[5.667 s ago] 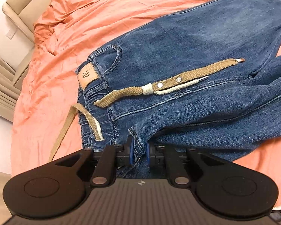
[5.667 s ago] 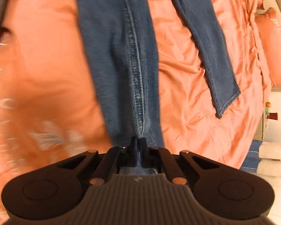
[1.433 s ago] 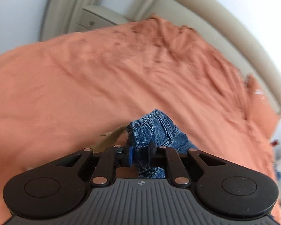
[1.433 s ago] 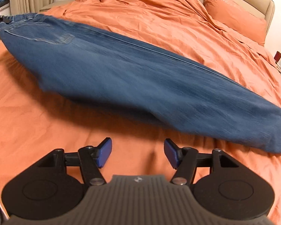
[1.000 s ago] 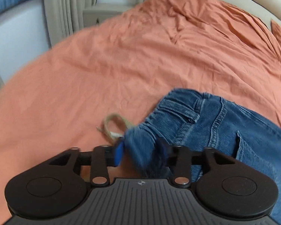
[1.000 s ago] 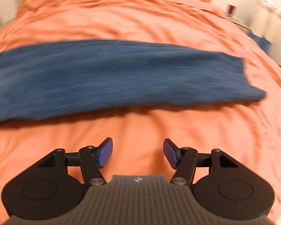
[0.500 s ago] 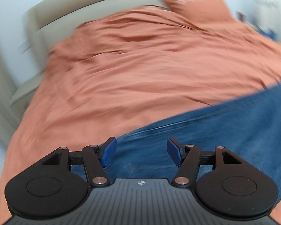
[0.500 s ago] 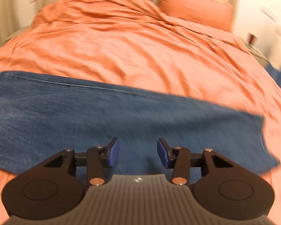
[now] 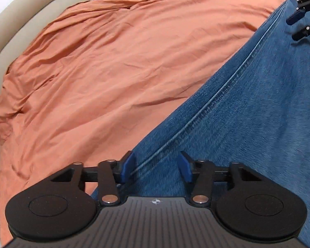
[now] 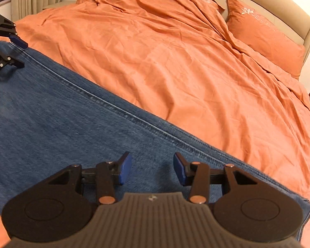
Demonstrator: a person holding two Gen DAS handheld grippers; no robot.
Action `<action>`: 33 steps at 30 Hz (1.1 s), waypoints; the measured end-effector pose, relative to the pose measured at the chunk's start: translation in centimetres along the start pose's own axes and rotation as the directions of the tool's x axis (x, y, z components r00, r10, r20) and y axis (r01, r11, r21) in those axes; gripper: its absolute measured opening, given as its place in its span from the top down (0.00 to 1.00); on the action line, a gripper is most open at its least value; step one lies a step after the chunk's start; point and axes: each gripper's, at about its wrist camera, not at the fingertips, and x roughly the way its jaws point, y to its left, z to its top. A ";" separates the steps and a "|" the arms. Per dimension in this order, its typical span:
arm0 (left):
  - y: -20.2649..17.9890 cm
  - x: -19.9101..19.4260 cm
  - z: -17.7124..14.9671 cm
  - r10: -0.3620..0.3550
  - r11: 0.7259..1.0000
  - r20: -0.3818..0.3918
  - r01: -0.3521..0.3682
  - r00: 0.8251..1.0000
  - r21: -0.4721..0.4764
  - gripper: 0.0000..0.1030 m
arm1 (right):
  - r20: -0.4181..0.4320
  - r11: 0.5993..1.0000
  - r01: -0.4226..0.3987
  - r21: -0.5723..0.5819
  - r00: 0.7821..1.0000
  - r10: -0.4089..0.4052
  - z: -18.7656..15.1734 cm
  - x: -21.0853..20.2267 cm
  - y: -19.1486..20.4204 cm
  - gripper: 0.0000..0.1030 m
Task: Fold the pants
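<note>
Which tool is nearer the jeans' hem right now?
The right tool: the jeans hem lies just beside it; the left tool is far up the leg.

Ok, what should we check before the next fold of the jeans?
1. Left gripper open: ok.
2. Right gripper open: ok.
3. Jeans lying flat on the bed: ok in the part shown.
4. Legs stacked evenly: cannot tell, only one layer shows.
5. Hem end in view: ok.
6. Waistband in view: not ok, neither camera shows it.
</note>
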 end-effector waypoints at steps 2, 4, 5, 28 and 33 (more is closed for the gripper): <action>-0.1 0.9 0.1 -0.016 1.000 -0.002 0.016 1.000 -0.006 0.77 | -0.002 1.000 -0.004 0.001 1.000 0.004 0.0 0.5 -0.4 0.59; -0.6 1.0 0.2 -0.023 1.000 -0.011 0.023 1.000 -0.012 0.92 | -0.005 1.000 -0.001 -0.006 1.000 0.001 0.1 1.1 -0.7 0.59; -1.0 0.7 0.1 -0.005 1.000 0.005 0.005 1.000 0.001 0.98 | -0.007 1.000 0.005 -0.009 1.000 -0.005 0.1 1.2 -0.9 0.59; 0.1 -0.2 -0.8 0.011 0.998 -0.034 -0.009 0.999 0.055 0.35 | 0.041 0.950 -0.107 -0.295 0.991 0.124 3.5 2.8 2.8 0.59; 0.7 1.2 -0.4 -0.052 0.998 -0.040 0.053 0.998 0.017 0.75 | 0.009 0.946 -0.098 -0.309 0.994 0.106 3.0 3.0 2.6 0.59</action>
